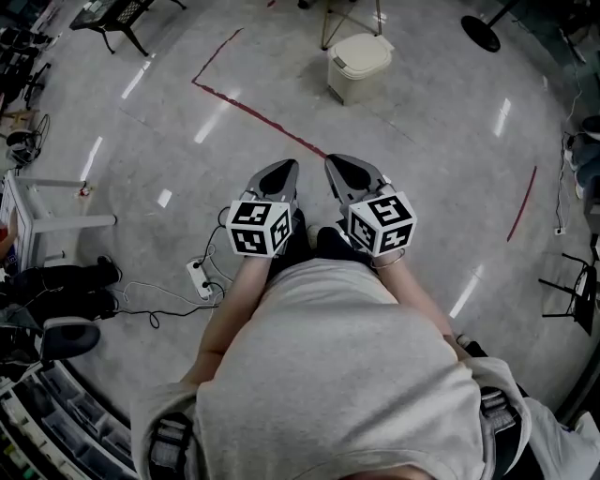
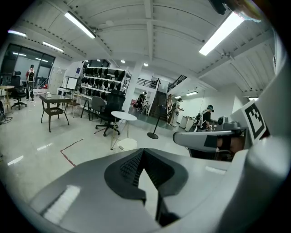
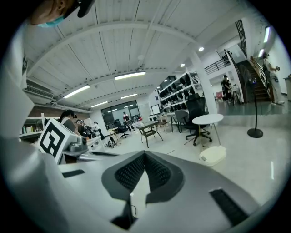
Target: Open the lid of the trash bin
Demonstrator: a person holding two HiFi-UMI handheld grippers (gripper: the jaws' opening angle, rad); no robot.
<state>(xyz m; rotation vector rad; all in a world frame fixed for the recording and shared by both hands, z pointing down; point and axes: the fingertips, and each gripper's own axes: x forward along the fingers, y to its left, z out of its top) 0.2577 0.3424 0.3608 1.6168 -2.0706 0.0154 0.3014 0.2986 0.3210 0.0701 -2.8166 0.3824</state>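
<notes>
The cream trash bin [image 1: 358, 64] stands on the floor well ahead of me, its lid down. It also shows small beyond the jaws in the left gripper view, as the bin [image 2: 127, 144], and in the right gripper view, as the bin [image 3: 213, 155]. My left gripper [image 1: 281, 169] and right gripper [image 1: 343, 166] are held side by side at waist height, pointing toward the bin and far short of it. Both are shut with the tips meeting and nothing between them. The same closed tips show on the left gripper [image 2: 143, 150] and the right gripper [image 3: 145, 153] in their own views.
A red tape line [image 1: 253, 111] crosses the floor between me and the bin. A round table's legs [image 1: 352, 19] stand just behind the bin. A power strip with cables [image 1: 200, 277] lies at my left, near a white frame [image 1: 37, 220]. A black chair [image 1: 577, 291] is at the right.
</notes>
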